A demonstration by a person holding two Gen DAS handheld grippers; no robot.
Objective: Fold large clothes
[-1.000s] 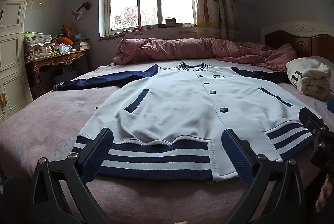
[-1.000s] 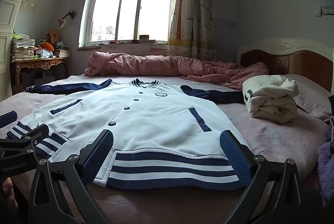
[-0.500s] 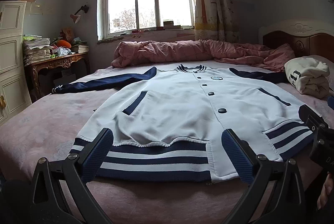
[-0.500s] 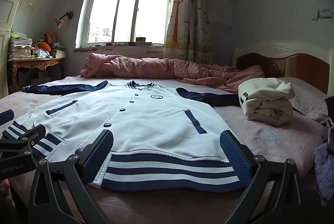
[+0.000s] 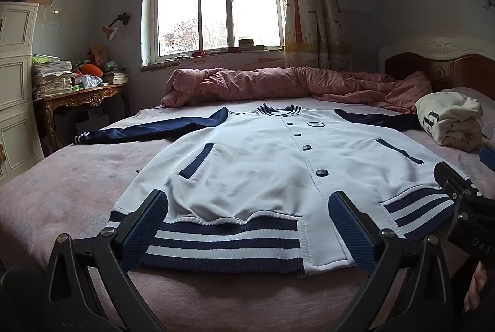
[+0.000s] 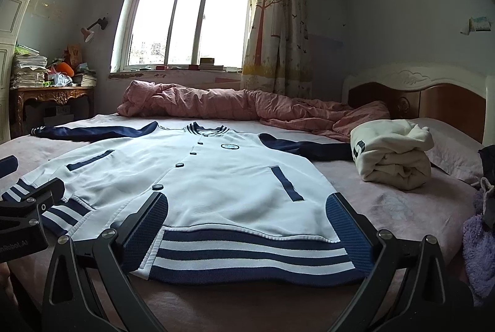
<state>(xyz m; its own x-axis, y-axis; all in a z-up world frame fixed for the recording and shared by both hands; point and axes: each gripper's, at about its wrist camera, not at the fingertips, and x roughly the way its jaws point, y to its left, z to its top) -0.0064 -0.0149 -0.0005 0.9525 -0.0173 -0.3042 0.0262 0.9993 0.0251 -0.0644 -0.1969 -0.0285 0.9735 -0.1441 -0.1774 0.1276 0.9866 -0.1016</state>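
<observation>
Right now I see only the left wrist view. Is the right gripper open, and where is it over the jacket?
Observer: The right gripper is open, low over the right half of the jacket, gripping nothing.
Operator: In my view that gripper hides the right corner of the striped hem. Is the corner flat?
Observer: Yes, the striped hem lies flat on the bed up to its right corner.
Operator: Is anything beside that corner?
Observer: A purple fluffy cloth lies at the bed's right edge, apart from the jacket.
</observation>
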